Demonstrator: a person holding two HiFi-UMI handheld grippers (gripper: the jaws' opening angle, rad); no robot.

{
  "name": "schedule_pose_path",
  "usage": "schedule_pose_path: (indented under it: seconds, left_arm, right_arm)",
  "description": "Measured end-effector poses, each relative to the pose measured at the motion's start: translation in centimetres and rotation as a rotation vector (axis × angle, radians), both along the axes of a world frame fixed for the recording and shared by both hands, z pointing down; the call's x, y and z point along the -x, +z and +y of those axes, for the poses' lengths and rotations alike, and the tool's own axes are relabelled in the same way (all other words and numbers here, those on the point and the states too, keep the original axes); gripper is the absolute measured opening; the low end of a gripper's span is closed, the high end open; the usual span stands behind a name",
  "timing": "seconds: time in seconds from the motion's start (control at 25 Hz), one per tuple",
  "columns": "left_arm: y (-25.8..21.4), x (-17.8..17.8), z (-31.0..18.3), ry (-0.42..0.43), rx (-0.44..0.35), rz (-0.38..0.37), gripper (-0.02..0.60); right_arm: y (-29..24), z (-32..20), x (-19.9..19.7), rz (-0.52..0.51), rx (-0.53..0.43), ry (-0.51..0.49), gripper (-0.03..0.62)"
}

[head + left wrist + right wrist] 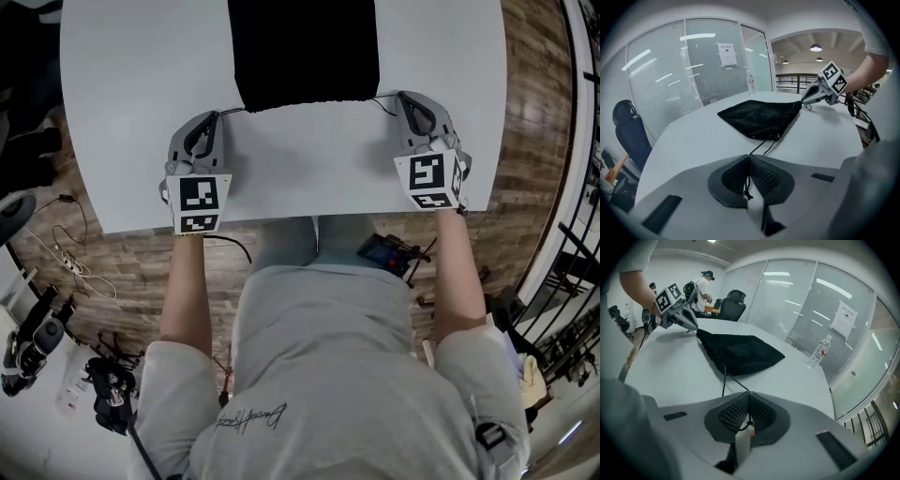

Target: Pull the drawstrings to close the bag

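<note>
Table: bag between hand-held grippers

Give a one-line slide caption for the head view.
Left gripper and right gripper each pinch a drawstring of the black bag on the table.

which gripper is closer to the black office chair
Left: the left gripper is at the bag corner toward the office chair; the right gripper is at the opposite corner.
</note>
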State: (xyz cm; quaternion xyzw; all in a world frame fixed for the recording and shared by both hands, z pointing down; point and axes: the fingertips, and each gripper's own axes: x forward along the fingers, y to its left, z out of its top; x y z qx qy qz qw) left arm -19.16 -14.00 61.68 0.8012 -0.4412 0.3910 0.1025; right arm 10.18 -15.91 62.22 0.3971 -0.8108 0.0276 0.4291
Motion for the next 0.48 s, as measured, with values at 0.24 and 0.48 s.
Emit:
schedule_pose_path:
  seconds: [0.24, 0.48]
  left_arm:
    - [-0.2, 0.0, -0.1, -0.06, 0.014, 0.071, 0.015]
    - [-1.0, 0.0, -0.4, -0.084, -0.012, 0.067, 0.015]
  right_arm:
    - [0.5, -0.2, -0.4, 0.006, 0.012, 0.026, 0.023]
    - [0.2, -0.4, -1.1, 0.02, -0.012, 0.041, 0.024]
